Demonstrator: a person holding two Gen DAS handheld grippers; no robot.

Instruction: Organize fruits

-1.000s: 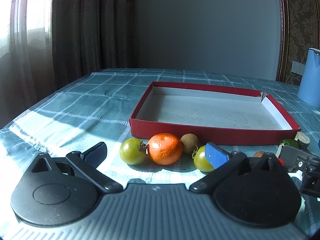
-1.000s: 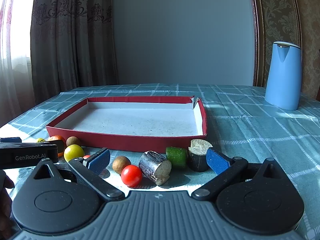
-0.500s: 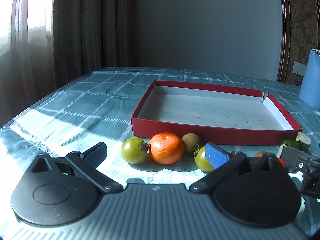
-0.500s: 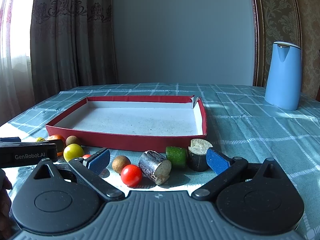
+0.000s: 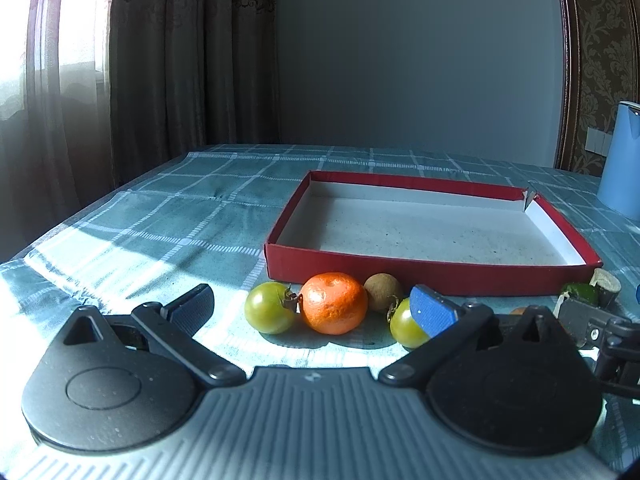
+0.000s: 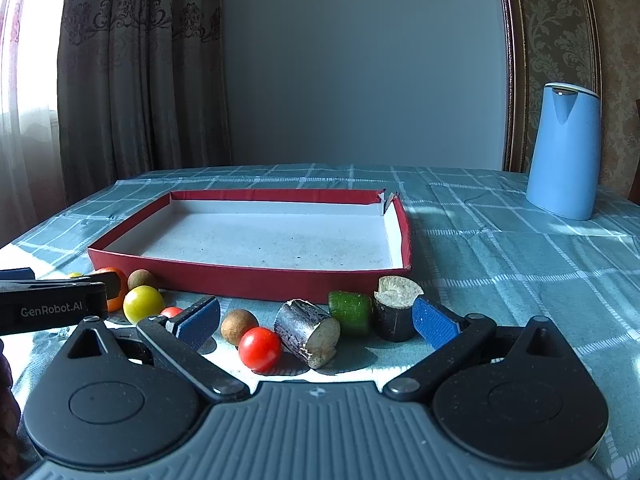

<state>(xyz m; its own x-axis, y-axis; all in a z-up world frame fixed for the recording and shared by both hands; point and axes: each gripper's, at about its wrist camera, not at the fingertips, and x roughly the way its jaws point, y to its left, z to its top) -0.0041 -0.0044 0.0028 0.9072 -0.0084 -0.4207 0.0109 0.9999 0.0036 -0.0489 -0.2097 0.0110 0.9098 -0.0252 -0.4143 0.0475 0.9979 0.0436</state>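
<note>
None of the fruit had reached the red tray (image 6: 256, 280); both grippers, left gripper (image 5: 312, 310) and right gripper (image 6: 316, 316), gaped wide, holding nothing.

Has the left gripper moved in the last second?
Yes, slightly. In the left wrist view the red box has drifted a little right between the open jaws, so the left gripper has eased leftward.

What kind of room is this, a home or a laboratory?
Probably a home dining or living room: heavy patterned curtains by a sunlit window, a checked tablecloth on the table, a blue kettle, and damask wallpaper.
</note>
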